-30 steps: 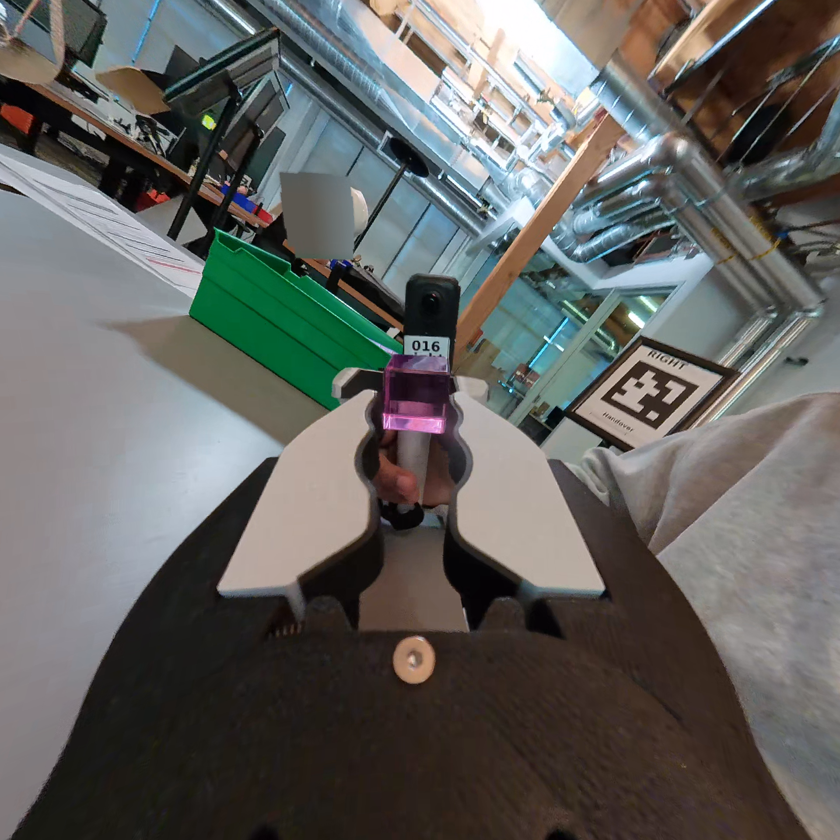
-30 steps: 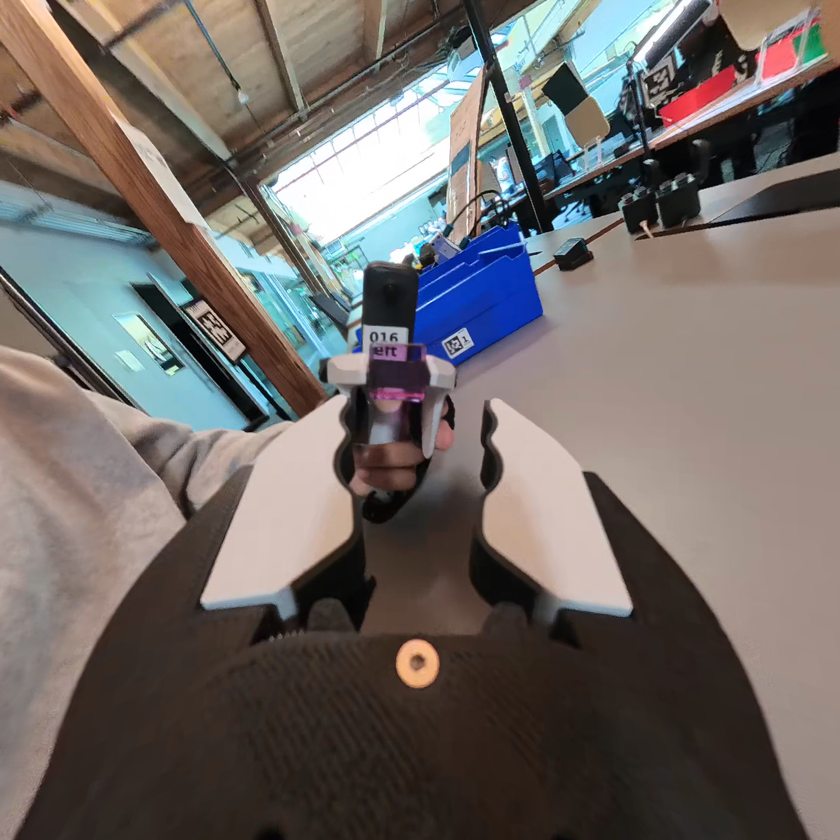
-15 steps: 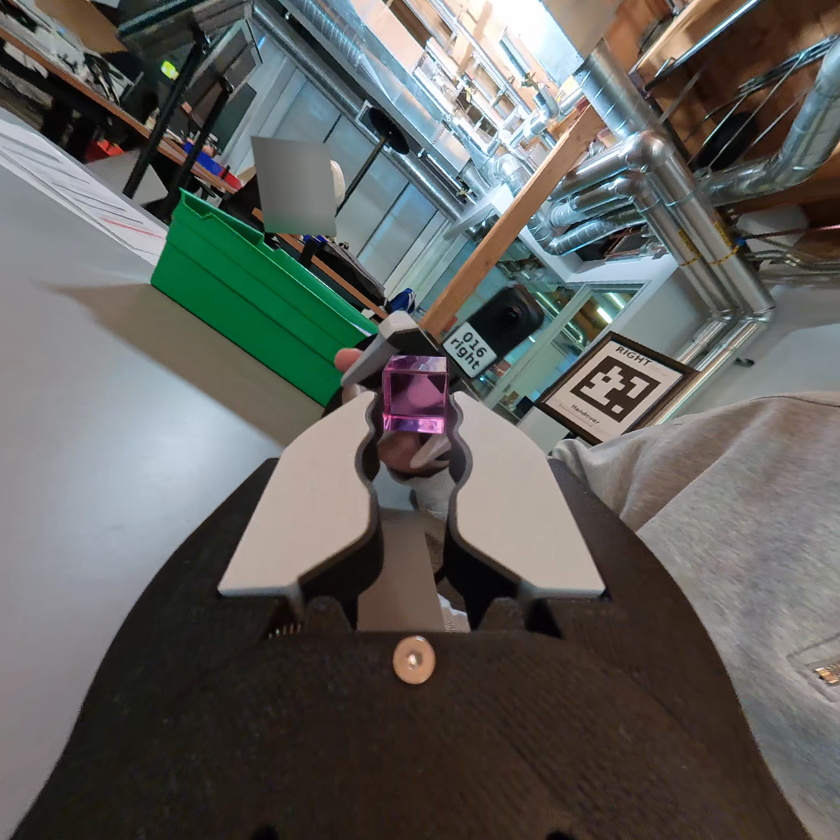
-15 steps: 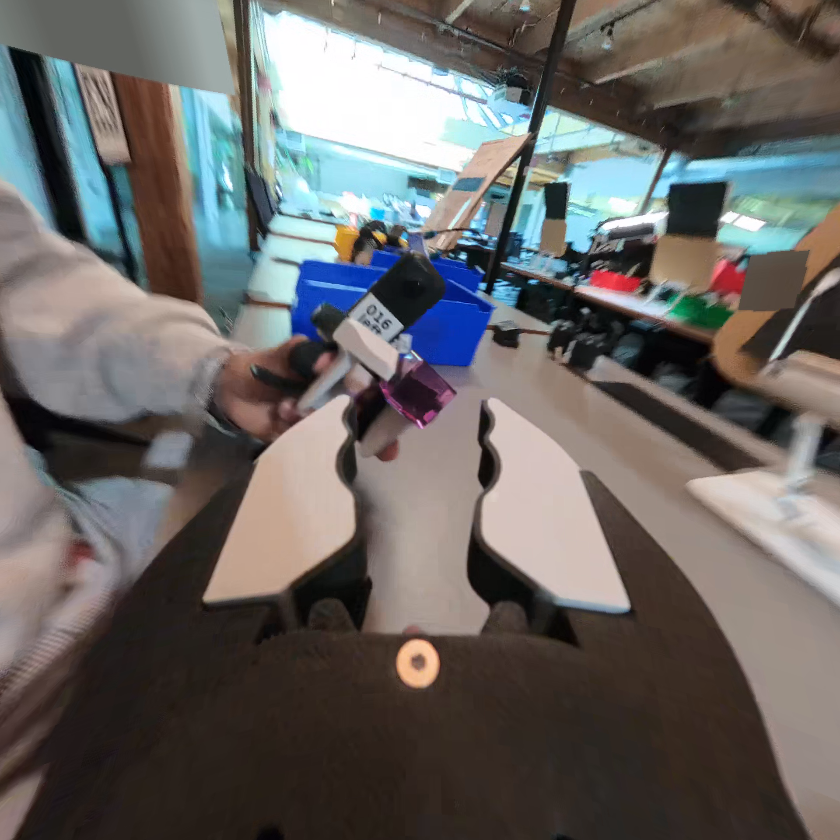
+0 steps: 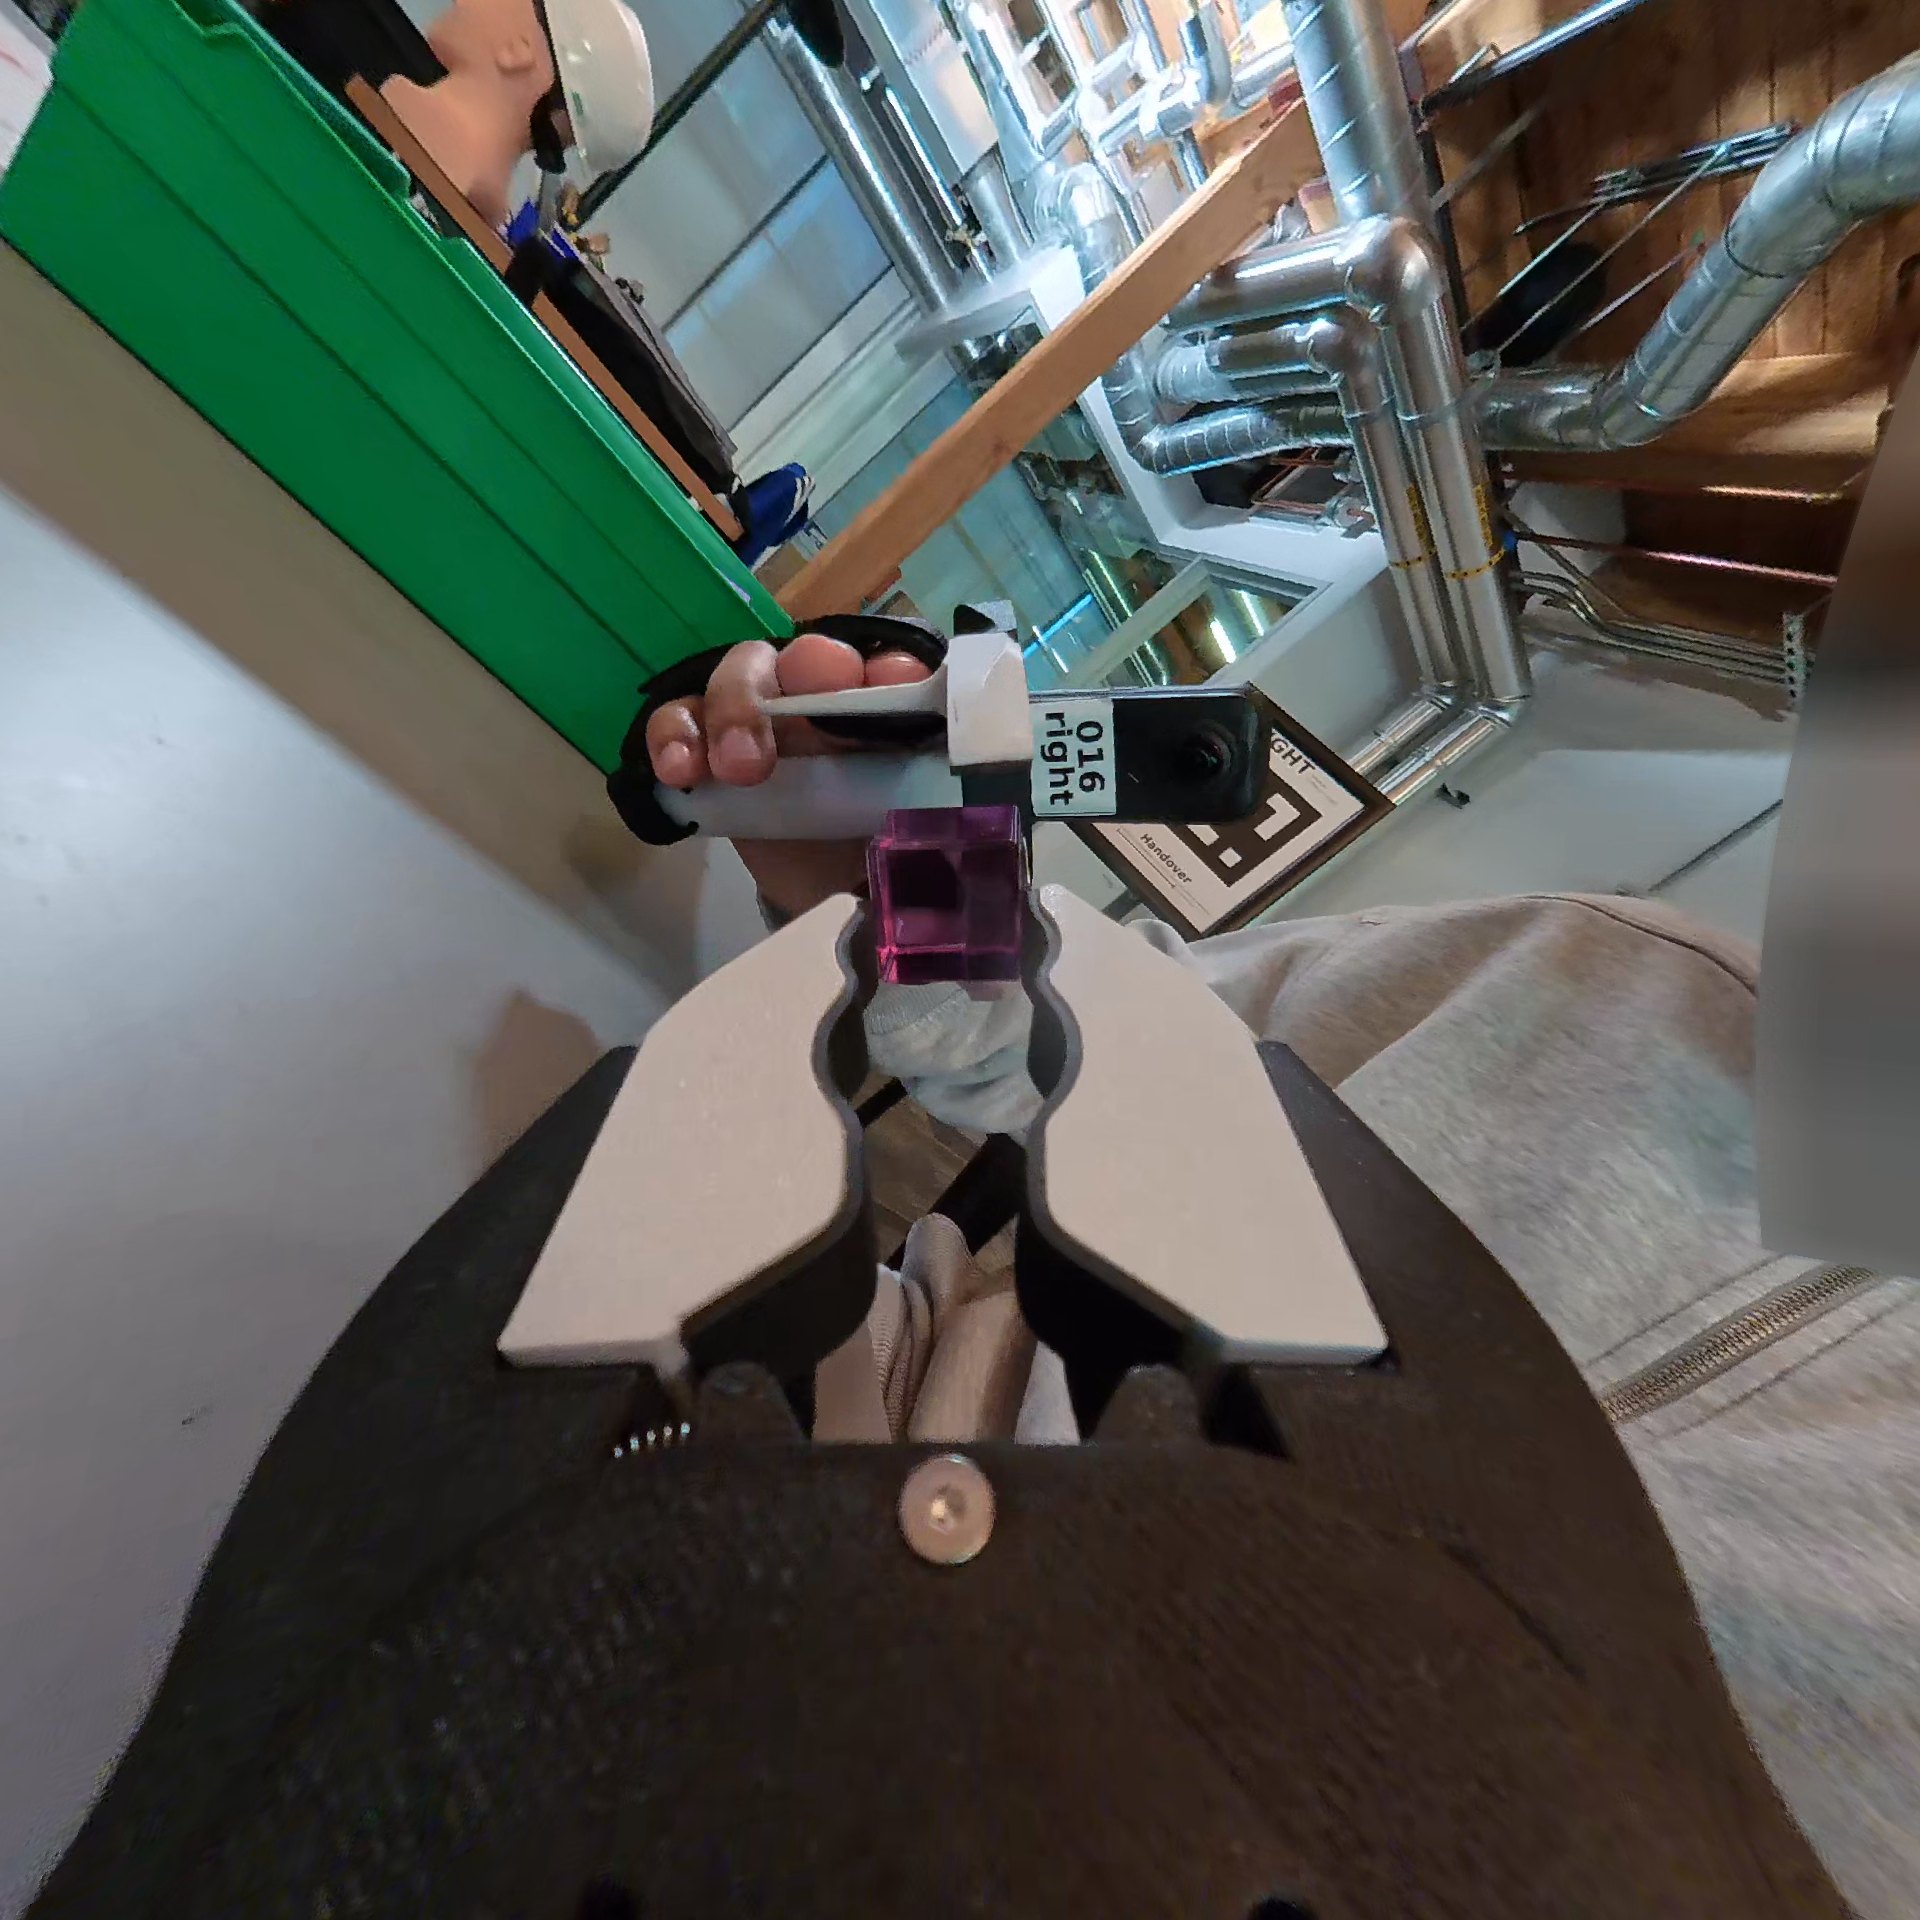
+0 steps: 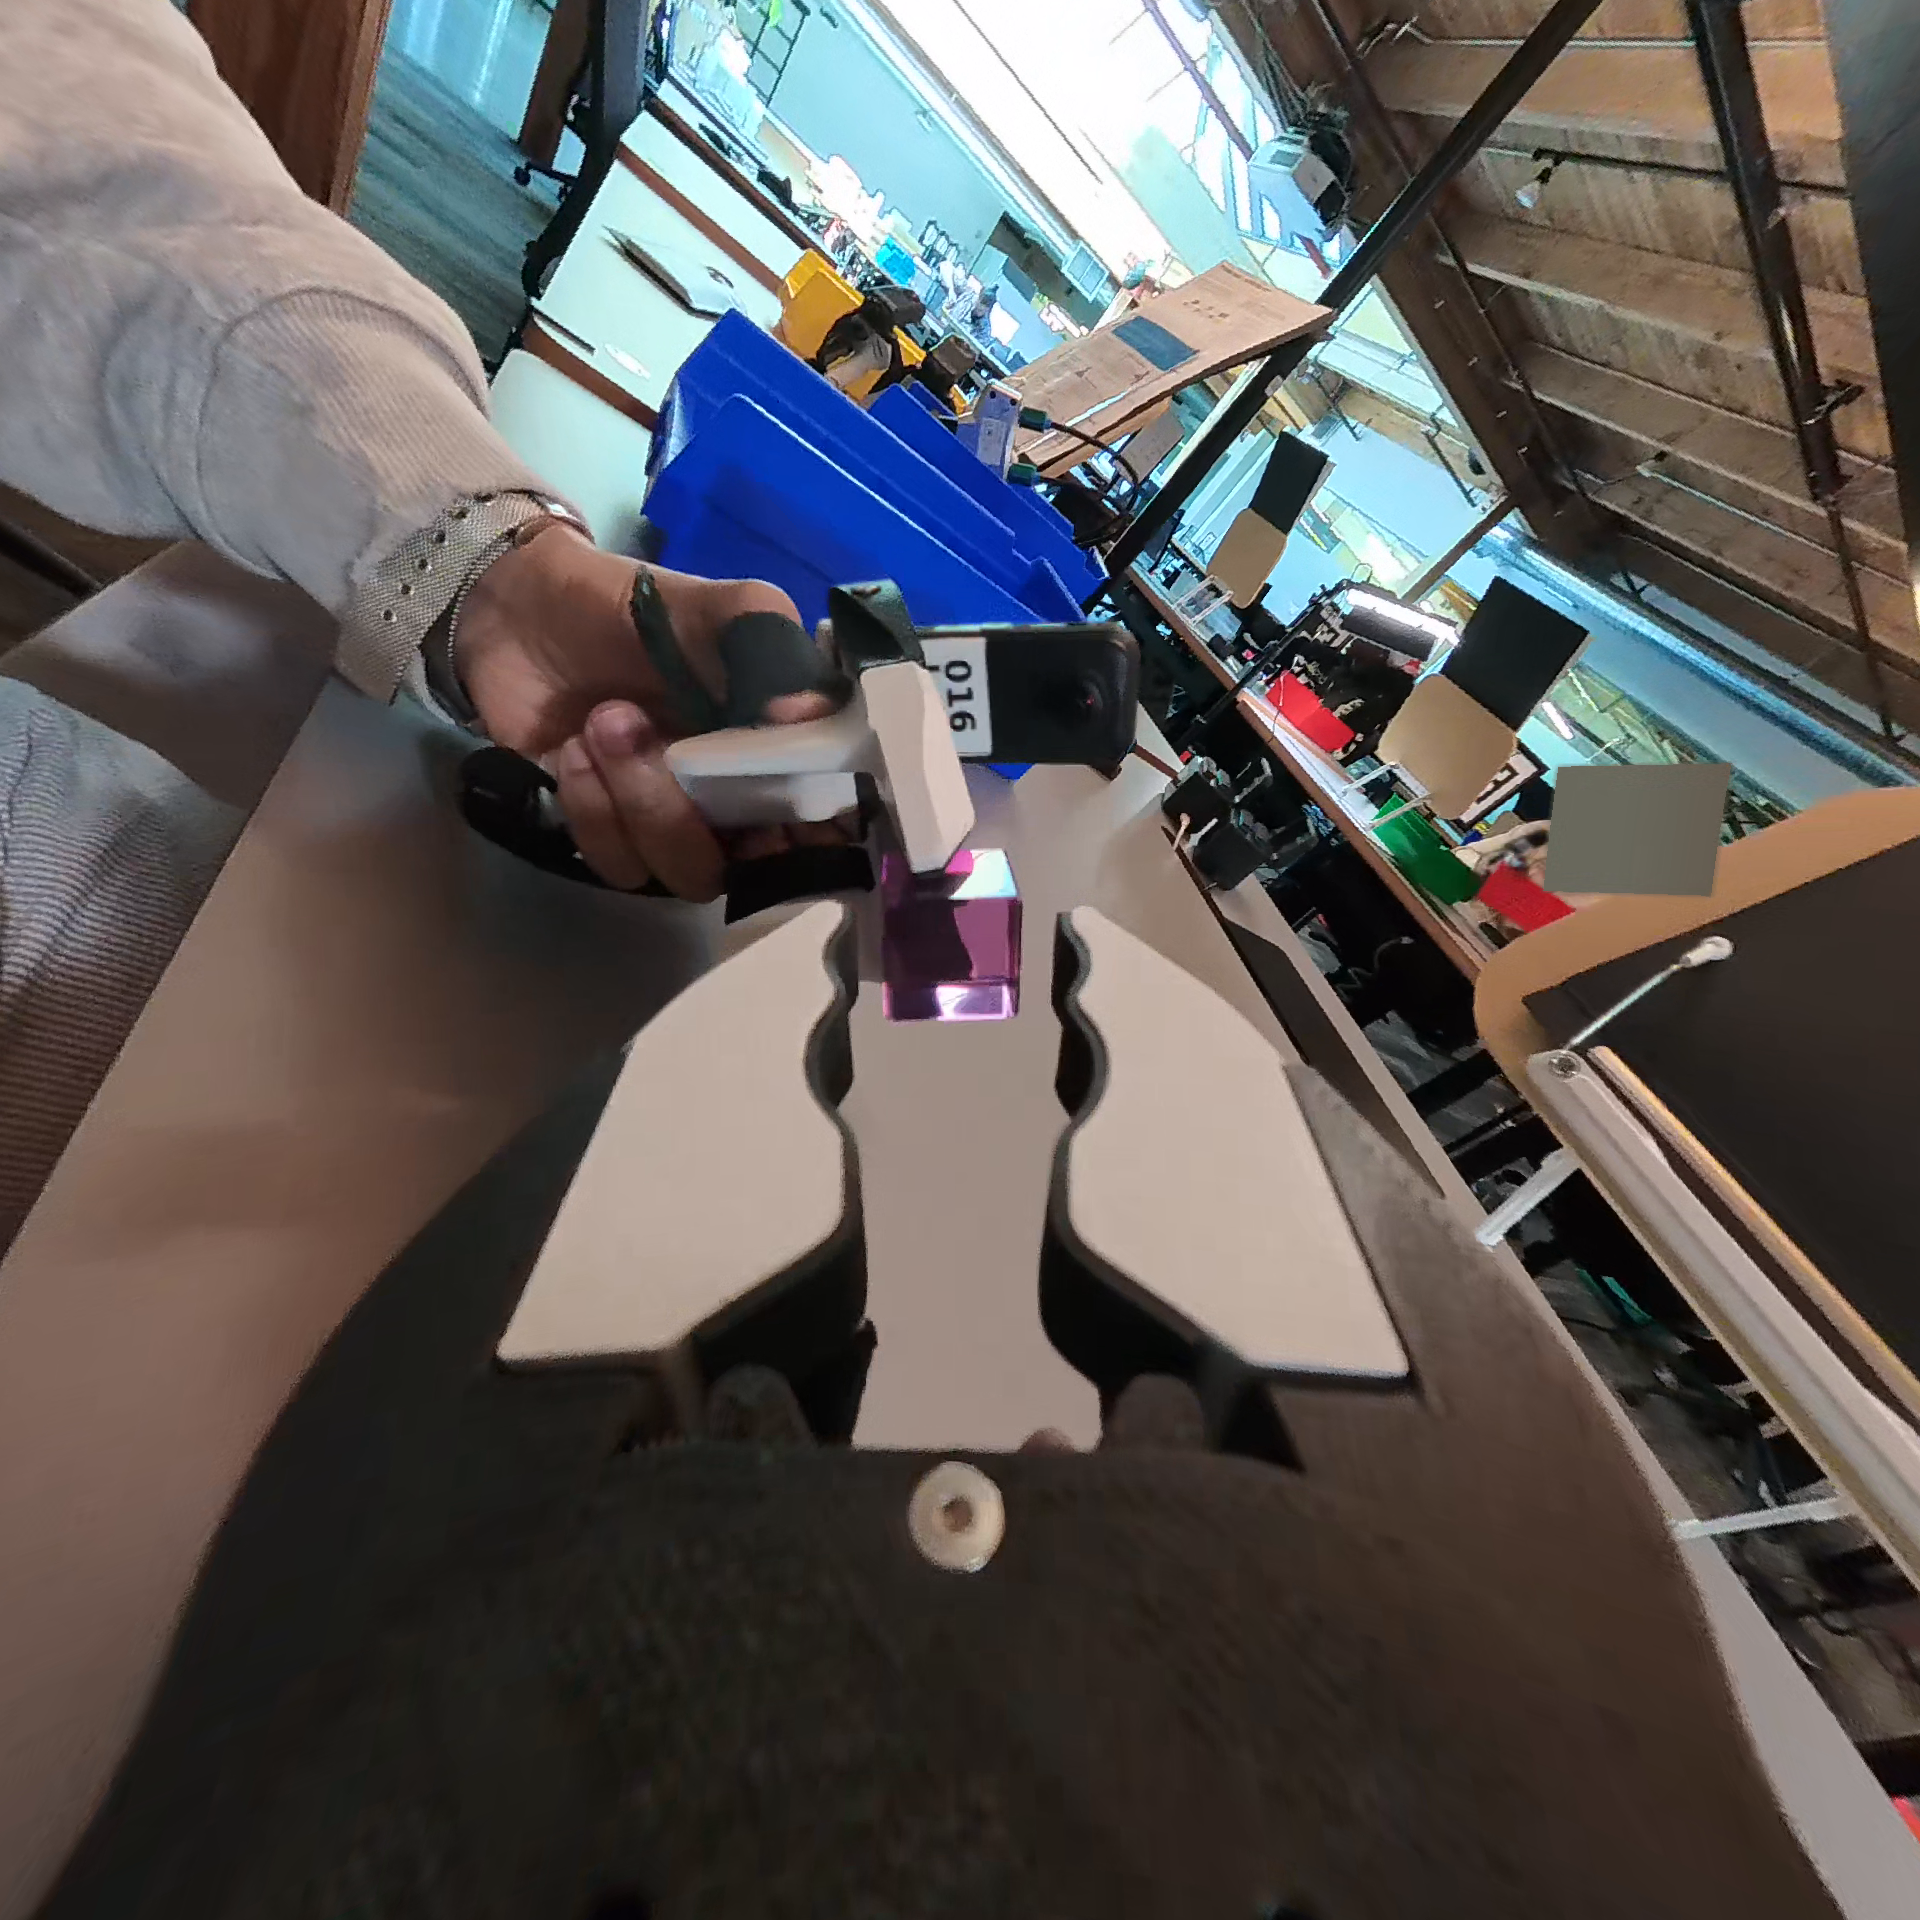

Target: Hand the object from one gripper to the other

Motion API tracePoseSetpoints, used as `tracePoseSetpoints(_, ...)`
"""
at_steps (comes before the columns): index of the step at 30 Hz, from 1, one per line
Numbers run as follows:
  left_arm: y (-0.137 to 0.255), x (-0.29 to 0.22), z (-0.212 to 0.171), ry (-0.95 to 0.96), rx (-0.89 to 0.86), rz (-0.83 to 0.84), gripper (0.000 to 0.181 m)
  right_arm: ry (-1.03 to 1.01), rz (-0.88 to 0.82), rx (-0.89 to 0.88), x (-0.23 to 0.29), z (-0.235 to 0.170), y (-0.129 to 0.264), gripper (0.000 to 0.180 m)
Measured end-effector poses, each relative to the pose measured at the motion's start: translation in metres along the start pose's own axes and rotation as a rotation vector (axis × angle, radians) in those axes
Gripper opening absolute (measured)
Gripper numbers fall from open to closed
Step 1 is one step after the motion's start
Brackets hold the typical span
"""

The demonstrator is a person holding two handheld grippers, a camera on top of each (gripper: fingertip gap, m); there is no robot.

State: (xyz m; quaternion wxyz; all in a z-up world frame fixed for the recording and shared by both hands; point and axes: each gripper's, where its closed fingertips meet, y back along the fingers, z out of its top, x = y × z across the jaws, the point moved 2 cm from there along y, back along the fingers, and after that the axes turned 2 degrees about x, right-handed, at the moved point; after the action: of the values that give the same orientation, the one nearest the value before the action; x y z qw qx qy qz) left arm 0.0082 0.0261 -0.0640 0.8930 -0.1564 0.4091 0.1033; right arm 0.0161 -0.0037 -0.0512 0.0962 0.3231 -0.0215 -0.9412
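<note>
A clear purple cube (image 5: 943, 899) is held between the fingertips of my left gripper (image 5: 945, 925), which is shut on it above the table. In the right wrist view the cube (image 6: 951, 940) sits between the tips of my right gripper (image 6: 951, 935). That gripper is open, with a gap on each side of the cube. The left gripper (image 6: 920, 800) comes in from above at a right angle there, in a person's hand. In the left wrist view the right gripper (image 5: 862, 758) lies turned on its side just behind the cube.
A green bin (image 5: 364, 364) stands on the grey table (image 5: 208, 935) at the left. A blue bin (image 6: 831, 499) stands behind the hand. A black-and-white marker board (image 5: 1247, 842) and grey sleeves (image 5: 1507, 1091) are on the right. Workbenches with clutter lie beyond the table edge (image 6: 1351, 1039). The grippers are tip to tip, or close to it.
Both grippers have rolled about a quarter turn against each other. The open right gripper has come in so its fingertips flank the cube. The left gripper keeps hold of the cube.
</note>
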Motion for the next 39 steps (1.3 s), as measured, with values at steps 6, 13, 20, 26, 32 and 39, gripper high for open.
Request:
tracePoseSetpoints(6,-0.003,0.000,-0.005,0.026,0.033,-0.019,0.028,0.022,0.030,0.012,0.005,0.000,-0.001,0.028)
tracePoseSetpoints(13,-0.004,-0.001,-0.006,0.038,0.035,-0.043,0.028,-0.017,0.045,-0.002,0.006,0.001,-0.001,0.027)
tracePoseSetpoints(20,0.000,0.000,0.006,-0.012,-0.071,-0.010,0.049,-0.201,0.003,-0.009,-0.008,-0.005,0.002,0.027)
tracePoseSetpoints(26,0.003,0.001,0.011,-0.108,-0.104,0.050,0.053,-0.633,0.039,-0.080,-0.021,-0.007,0.005,0.027)
tracePoseSetpoints(32,-0.001,-0.002,0.008,-0.242,-0.067,0.115,0.050,-1.097,0.144,-0.185,-0.029,-0.010,0.006,0.027)
tracePoseSetpoints(39,-0.002,-0.001,0.006,-0.338,-0.042,0.180,0.045,-1.237,0.221,-0.170,-0.024,-0.014,0.002,0.026)
